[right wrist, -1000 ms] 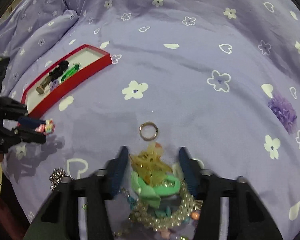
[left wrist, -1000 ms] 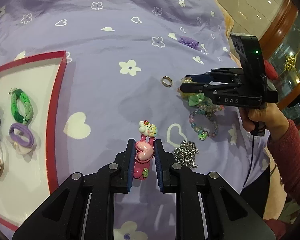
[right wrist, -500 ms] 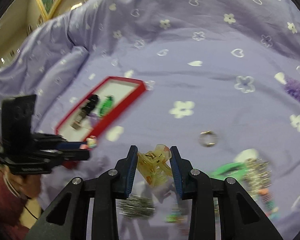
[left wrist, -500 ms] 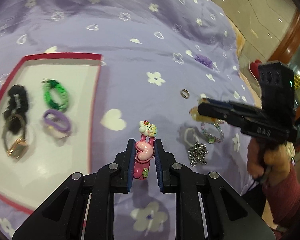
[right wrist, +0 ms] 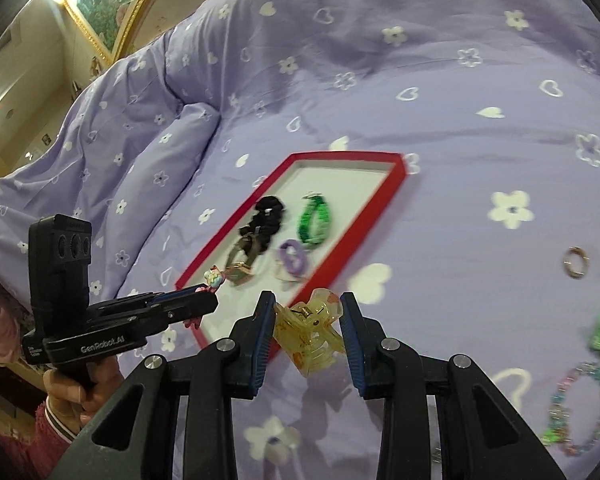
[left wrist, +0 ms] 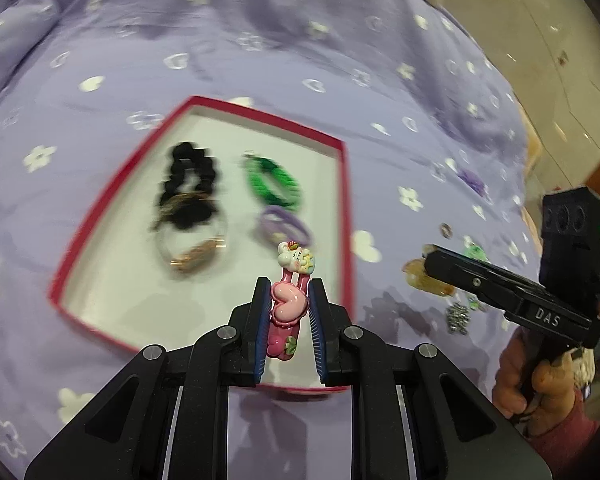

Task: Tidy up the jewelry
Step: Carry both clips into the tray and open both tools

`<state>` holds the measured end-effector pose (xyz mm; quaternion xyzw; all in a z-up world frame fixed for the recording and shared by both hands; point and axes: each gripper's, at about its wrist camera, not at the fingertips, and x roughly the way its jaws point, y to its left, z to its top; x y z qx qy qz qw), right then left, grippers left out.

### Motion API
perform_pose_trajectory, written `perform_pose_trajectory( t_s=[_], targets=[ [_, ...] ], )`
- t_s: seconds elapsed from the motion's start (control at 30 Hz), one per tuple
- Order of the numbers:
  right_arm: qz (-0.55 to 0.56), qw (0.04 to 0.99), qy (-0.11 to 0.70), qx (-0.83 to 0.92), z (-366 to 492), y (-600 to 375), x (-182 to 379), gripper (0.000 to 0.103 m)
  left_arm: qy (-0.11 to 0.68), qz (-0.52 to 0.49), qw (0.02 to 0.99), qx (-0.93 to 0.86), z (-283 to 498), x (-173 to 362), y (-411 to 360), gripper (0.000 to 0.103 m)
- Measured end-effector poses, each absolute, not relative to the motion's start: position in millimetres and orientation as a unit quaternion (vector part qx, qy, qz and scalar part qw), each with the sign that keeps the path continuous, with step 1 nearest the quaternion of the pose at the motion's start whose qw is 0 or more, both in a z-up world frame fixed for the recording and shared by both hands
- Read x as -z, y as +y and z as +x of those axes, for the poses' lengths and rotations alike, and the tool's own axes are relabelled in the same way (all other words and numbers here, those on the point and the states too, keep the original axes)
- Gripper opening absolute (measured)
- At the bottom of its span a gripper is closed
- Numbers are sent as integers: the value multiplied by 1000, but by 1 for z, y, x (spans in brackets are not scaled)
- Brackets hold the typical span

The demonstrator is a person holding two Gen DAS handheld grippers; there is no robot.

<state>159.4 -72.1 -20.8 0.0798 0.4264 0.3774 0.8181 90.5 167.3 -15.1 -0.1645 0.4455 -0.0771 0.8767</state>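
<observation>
Your left gripper is clamped on the pink hair clip, held over the near edge of the red tray, where a black scrunchie, green band and purple band lie. From the right wrist, your right gripper pinches the yellow claw clip above the bedspread, beside the tray's corner; a ring lies apart on the cloth.

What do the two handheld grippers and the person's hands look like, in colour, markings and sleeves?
Both grippers are matte black with silver screws and blue ribbed pads. The left gripper carries white "GenRobot.AI" lettering on its side, the right gripper "DAS". Each has a black box with three round lenses on top; a green light shows on the right one. The hands are bare, with fuzzy pink-red sleeves.
</observation>
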Motion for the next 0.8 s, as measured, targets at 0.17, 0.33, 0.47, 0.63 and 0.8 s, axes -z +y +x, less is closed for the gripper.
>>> perform_pose_trajectory(
  t_s=[0.17,0.33,0.47,0.63,0.8],
  targets=[
    [69,812,432,-386,161,-43,24,33,445,-174,877,41,88,20,200,17],
    [54,810,436,-387,167,-18,28,33,452,-168,876,6,94,27,221,17],
    [34,812,439,-383,173,1,33,33,461,-162,873,-15,102,36,231,17],
    [16,810,454,-372,182,19,46,33,472,-157,867,-34,111,46,238,17],
    [-3,810,459,-365,183,31,56,33,477,-158,864,-41,114,52,235,17]
  ],
)
